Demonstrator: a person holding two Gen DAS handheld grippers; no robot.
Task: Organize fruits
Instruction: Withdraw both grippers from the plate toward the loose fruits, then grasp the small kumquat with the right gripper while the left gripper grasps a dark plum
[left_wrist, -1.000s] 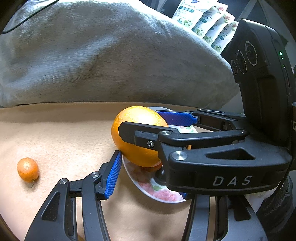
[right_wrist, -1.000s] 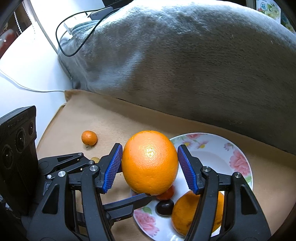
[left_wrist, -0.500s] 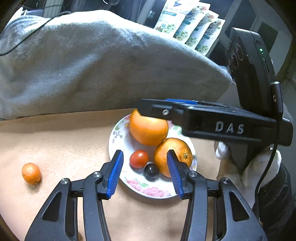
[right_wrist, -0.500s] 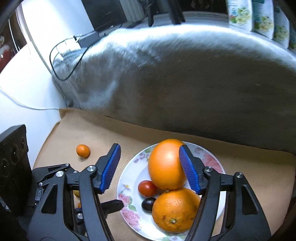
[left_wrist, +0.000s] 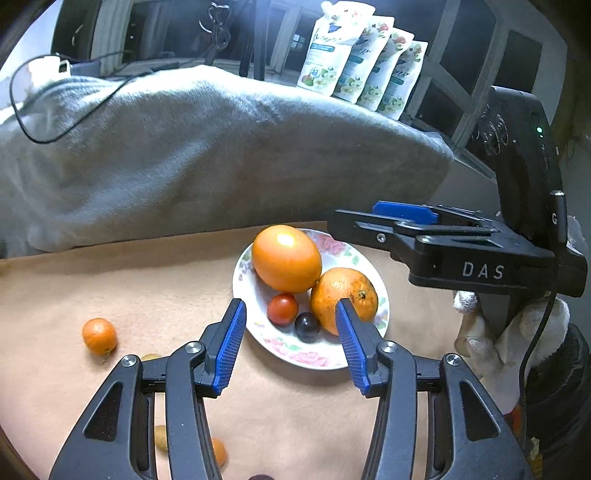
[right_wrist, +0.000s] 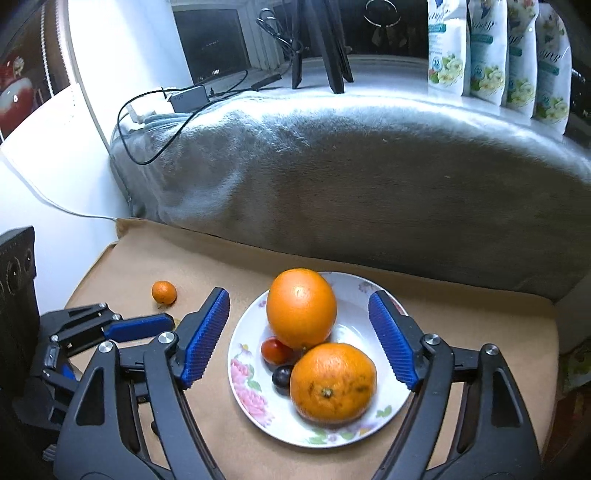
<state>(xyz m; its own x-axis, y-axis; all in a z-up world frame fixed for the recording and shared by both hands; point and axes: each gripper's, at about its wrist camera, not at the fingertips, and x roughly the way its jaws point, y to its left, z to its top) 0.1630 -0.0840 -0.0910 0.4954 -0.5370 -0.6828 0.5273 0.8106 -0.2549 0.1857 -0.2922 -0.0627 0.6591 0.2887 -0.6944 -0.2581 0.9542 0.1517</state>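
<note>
A floral plate (left_wrist: 354, 258) (right_wrist: 369, 288) on the tan cloth holds a large smooth orange (left_wrist: 286, 258) (right_wrist: 301, 308), a rougher orange (left_wrist: 343, 299) (right_wrist: 332, 382), a cherry tomato (left_wrist: 282, 309) (right_wrist: 276, 350) and a dark grape (left_wrist: 307, 326) (right_wrist: 281, 376). A small mandarin (left_wrist: 99, 335) (right_wrist: 164, 292) lies on the cloth left of the plate. My left gripper (left_wrist: 290, 339) is open and empty above the plate's near edge. My right gripper (right_wrist: 299, 336) is open and empty, raised over the plate; it also shows in the left wrist view (left_wrist: 424, 229).
A grey blanket (left_wrist: 184, 155) (right_wrist: 351, 177) bulges behind the cloth with a black cable on it. Several pouches (left_wrist: 362, 62) (right_wrist: 495, 55) stand behind. Small yellowish and orange fruits (left_wrist: 155, 358) (left_wrist: 218, 452) lie near my left gripper's base. White wall (right_wrist: 55, 177) at left.
My right gripper opened and let go of the large orange, which now rests on the plate. Both grippers pulled up and back from the plate.
</note>
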